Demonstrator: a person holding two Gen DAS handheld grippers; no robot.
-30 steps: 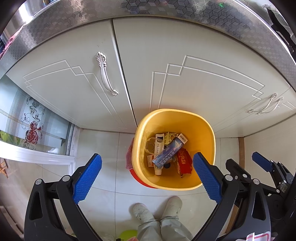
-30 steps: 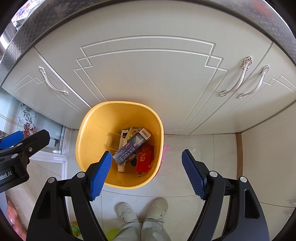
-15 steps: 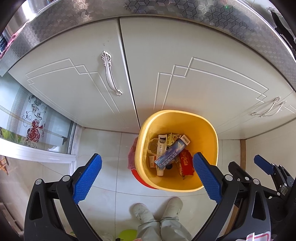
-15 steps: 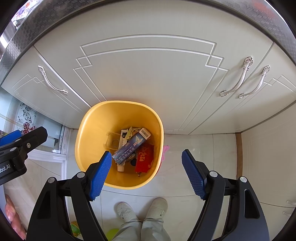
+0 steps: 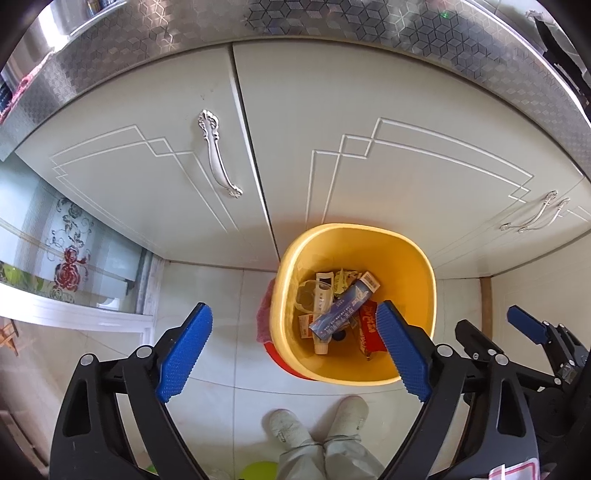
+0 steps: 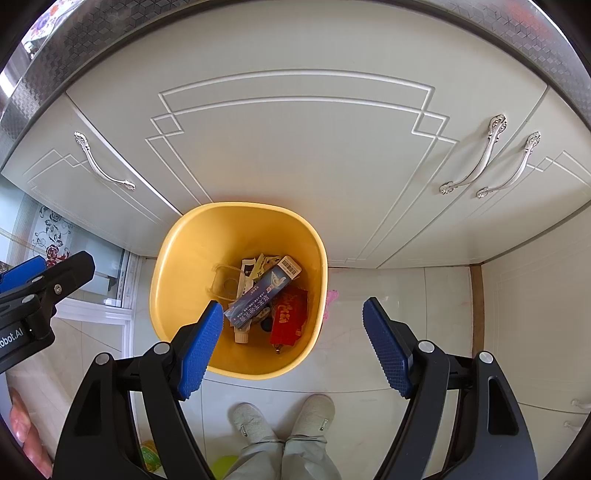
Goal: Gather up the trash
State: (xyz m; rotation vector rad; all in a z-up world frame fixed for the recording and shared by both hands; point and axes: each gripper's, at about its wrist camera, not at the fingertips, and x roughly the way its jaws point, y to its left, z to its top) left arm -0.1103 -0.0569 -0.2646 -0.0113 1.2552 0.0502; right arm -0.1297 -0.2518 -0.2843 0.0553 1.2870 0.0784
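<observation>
Trash [image 5: 341, 312] is seen gathered at the bottom of a yellow bin [image 5: 406, 258], which stands on the pale tiled floor [image 5: 207, 291] right against the base of the cream cabinet doors [image 5: 388, 110]. Above the doors, a steel counter edge [image 5: 332, 22] with an embossed cube pattern is visible. Silver ornate handles are fixed to the doors: one [image 5: 218, 162] near the seam left of the bin, and a pair [image 6: 491, 158] farther right. A glass panel with a red rose print [image 5: 66, 258] is seen at the left.

Both grippers are held above the floor, facing down. The left gripper [image 5: 293, 352] is spread wide, with nothing between its blue pads [image 5: 184, 350]; in the left wrist view its right finger overlaps the bin's opening. The right gripper [image 6: 293, 349] is likewise spread wide and holds nothing; in the right wrist view its left pad [image 6: 201, 350] overlaps the bin's near rim.

Inside the bin, a blue toothpaste box [image 6: 262, 293] with a barcode end is laid diagonally across the other items. Beside it a red packet [image 6: 288, 315] is seen, a white tube [image 5: 321, 314] partly under the box, and a clear plastic piece [image 6: 225, 282] toward the left wall. A pink scrap [image 6: 330, 302] is seen on the floor just beside the bin. The person's light shoes [image 6: 284, 413] are planted on the tiles near the bin.
</observation>
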